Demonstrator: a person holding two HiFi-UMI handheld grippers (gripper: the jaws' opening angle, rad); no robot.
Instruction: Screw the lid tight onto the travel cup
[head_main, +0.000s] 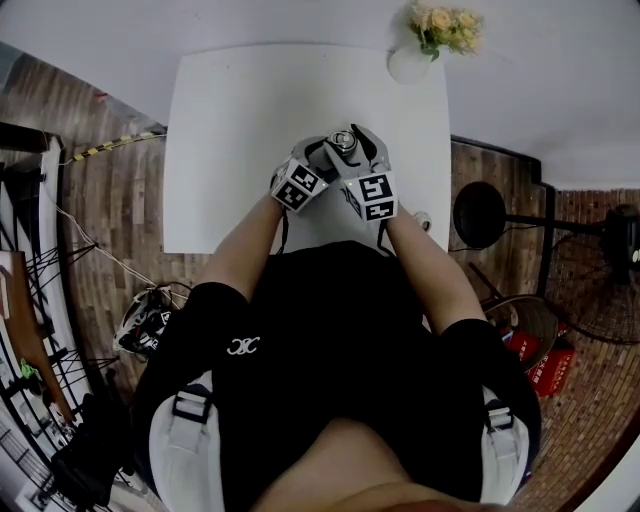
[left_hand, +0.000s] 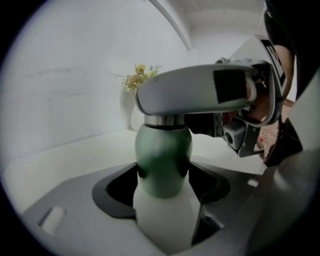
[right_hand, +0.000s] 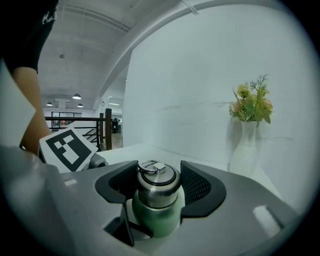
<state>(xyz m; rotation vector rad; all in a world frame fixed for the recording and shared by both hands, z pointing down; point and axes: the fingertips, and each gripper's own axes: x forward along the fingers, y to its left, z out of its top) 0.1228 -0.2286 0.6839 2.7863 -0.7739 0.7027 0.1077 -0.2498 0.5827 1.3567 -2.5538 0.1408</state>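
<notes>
I look down on a white table (head_main: 240, 120), and my two claws meet over the middle of its 6 o'clock edge. From there a white vase (head_main: 408, 64) of yellow flowers (head_main: 443, 24) stands well apart at 1 o'clock, in the far right corner. A round black stool (head_main: 479, 213) sits off the table at 3 o'clock on the brick floor (head_main: 120, 220). A small pale object (head_main: 422, 218) that I can't identify lies by the table's edge near 4 o'clock.

The travel cup (left_hand: 162, 150) is held between the claws, near the table's front edge. Its long axis is upright, with a green upper body over a white lower part. The steel lid (right_hand: 158, 186) points up to 12 o'clock and has a ring on top. The cup's base is hidden from me.

My left gripper (left_hand: 163, 176) has its jaws spread wide and clamped on the cup's body, a black pad pressed to each side at 9 and 3 o'clock. My right gripper (right_hand: 160, 175) is closed on the lid, with pads against both sides.

In the left gripper view the right claw's grey finger (left_hand: 200, 90) lies across the cup's top and hides the lid, and the vase shows behind at 11 o'clock. In the right gripper view the vase stands at 2 o'clock, and the left claw's marker cube (right_hand: 67, 149) is at 9 o'clock.
</notes>
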